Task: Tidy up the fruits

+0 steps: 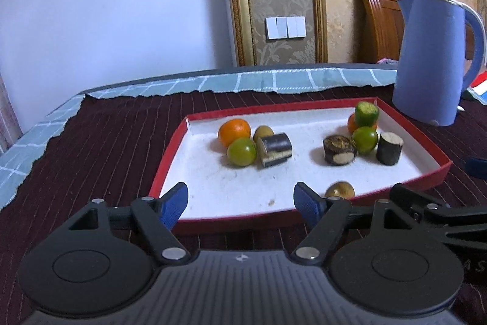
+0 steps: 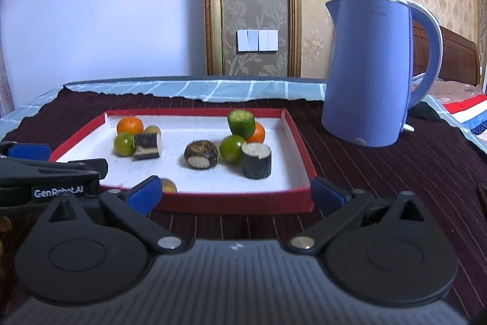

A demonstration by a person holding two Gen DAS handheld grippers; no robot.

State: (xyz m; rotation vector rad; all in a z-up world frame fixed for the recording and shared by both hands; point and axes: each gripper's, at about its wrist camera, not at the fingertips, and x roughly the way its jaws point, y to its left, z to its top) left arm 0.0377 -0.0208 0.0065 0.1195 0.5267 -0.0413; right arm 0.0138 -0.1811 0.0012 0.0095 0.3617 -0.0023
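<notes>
Two grippers, left (image 1: 240, 201) & right (image 2: 236, 192), hung w/ fingers apart, empty, before the red tray (image 2: 299, 146). Small brown fruit (image 1: 340, 190) lay at its near rim; prob. light, smooth, rolls—pinch across middle.

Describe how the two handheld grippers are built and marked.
Both the left gripper and right gripper are matte black with round pivot discs, silver rivets, ribbed grey bodies and blue finger pads. White GenRobot.AI lettering marks the left gripper's side.

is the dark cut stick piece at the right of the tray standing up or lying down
Standing up. The dark stick piece rests on one flat end in the red tray, pale cut face up, beside a green fruit.
</notes>
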